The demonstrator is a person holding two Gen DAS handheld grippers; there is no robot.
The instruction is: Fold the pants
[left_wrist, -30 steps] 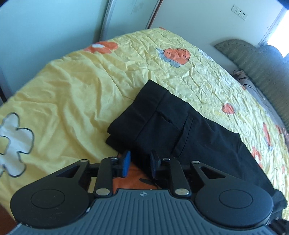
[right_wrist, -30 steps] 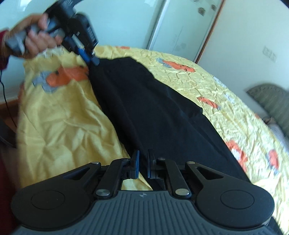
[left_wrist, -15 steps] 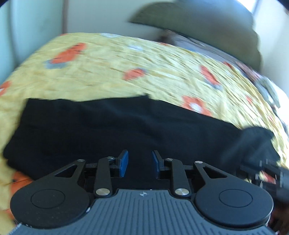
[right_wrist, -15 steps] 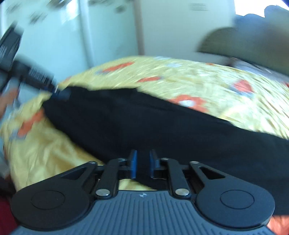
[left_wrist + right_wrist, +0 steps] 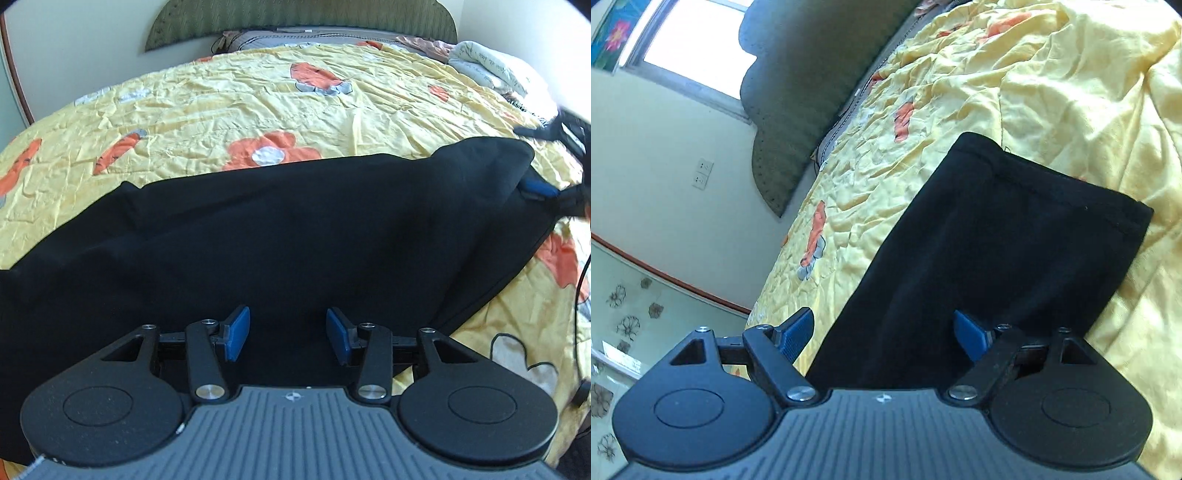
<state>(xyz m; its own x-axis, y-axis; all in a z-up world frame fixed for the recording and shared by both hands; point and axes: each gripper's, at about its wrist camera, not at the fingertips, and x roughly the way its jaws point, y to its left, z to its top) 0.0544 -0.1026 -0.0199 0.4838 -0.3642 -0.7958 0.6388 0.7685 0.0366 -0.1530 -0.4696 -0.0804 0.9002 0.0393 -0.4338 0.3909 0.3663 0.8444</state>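
Observation:
Black pants (image 5: 295,229) lie stretched across the yellow flowered bedspread (image 5: 258,103). My left gripper (image 5: 285,317) hovers over their near edge. Its jaws are opening, and the blue pads stand apart over the cloth without pressing it. In the right wrist view the hemmed leg end (image 5: 1052,206) lies flat on the bedspread (image 5: 1071,92). My right gripper (image 5: 882,317) is above that leg with its jaws opening wide and gripping nothing. In the left wrist view, one of the right gripper's blue fingers (image 5: 537,187) shows at the pants' right end.
A green padded headboard (image 5: 295,18) and pillows (image 5: 491,66) lie at the far end of the bed. A wall with sockets (image 5: 701,173) and a window (image 5: 698,48) stand beyond. A cable (image 5: 580,280) hangs at the right edge.
Both views have swung round and rolled. The right gripper, which was shut on the pants' edge, now stands wide apart. The left pads have spread too, and the pants now lie laid out lengthwise.

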